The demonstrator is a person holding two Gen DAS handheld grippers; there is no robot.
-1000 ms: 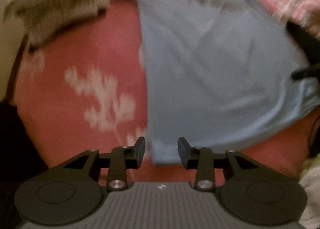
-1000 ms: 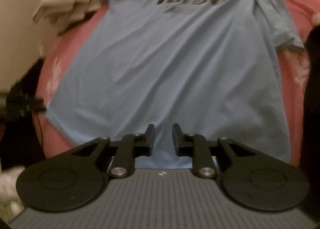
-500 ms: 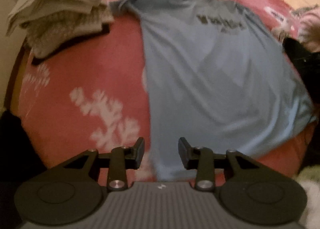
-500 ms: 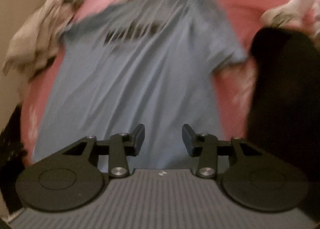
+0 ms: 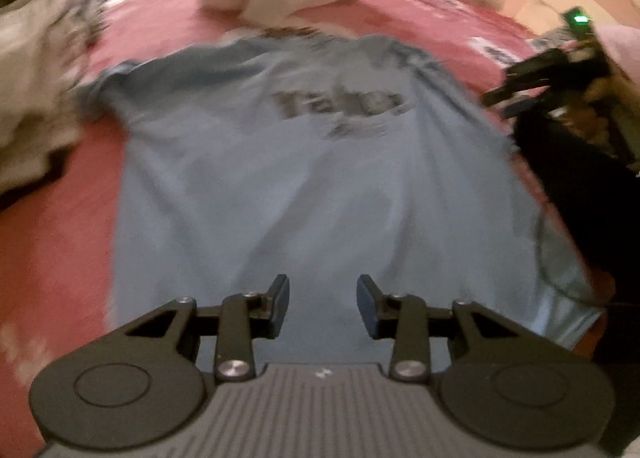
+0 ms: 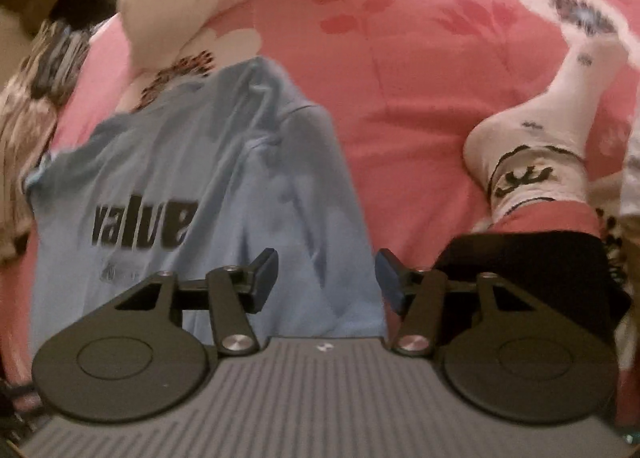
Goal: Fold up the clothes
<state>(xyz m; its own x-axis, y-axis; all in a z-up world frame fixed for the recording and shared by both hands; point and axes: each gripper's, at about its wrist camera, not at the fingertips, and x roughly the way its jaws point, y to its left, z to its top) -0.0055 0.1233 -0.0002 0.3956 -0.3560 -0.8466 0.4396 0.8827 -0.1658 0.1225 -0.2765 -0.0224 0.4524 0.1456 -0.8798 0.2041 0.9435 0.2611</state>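
T-shirt [image 5: 304,194] flat on bedspread [image 5: 60,242]

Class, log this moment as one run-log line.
blue T-shirt: flat on pink bedspread | left claw: open, empty | right claw: opening, empty

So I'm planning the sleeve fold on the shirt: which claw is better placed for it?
Probably right: the right claw, opening and empty, sits over the shirt's sleeve side. The left claw hangs mid-hem.
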